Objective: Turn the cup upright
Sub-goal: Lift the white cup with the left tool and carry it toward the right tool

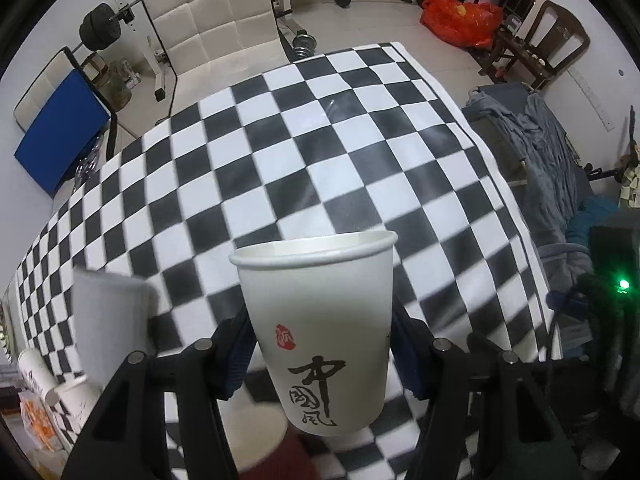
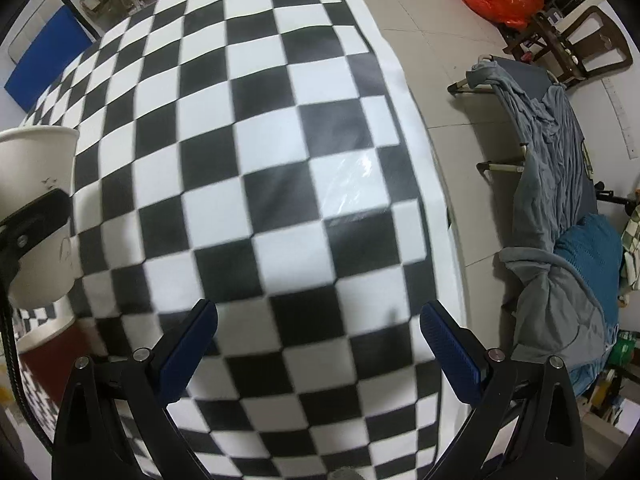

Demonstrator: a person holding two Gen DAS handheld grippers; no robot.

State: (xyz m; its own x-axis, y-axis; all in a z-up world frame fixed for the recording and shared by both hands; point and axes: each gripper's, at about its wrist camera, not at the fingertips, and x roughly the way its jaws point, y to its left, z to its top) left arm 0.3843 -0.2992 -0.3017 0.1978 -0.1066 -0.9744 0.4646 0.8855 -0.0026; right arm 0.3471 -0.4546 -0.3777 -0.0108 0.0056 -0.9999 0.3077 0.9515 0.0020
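A white paper cup (image 1: 320, 332) with black calligraphy and a red seal stands mouth-up between my left gripper's fingers. My left gripper (image 1: 320, 340) is shut on its sides and holds it above the checkered table (image 1: 304, 152). The same cup shows at the left edge of the right wrist view (image 2: 38, 216), with a left finger (image 2: 34, 212) across it. My right gripper (image 2: 318, 328) is open and empty above the checkered cloth, near the table's right edge.
Other paper cups (image 1: 64, 384) lie at the table's left front corner, and a white cup bottom (image 1: 256, 436) on a dark red thing sits under the held cup. A folding cot with grey blankets (image 2: 560, 184) stands right of the table. Chairs and weights stand behind.
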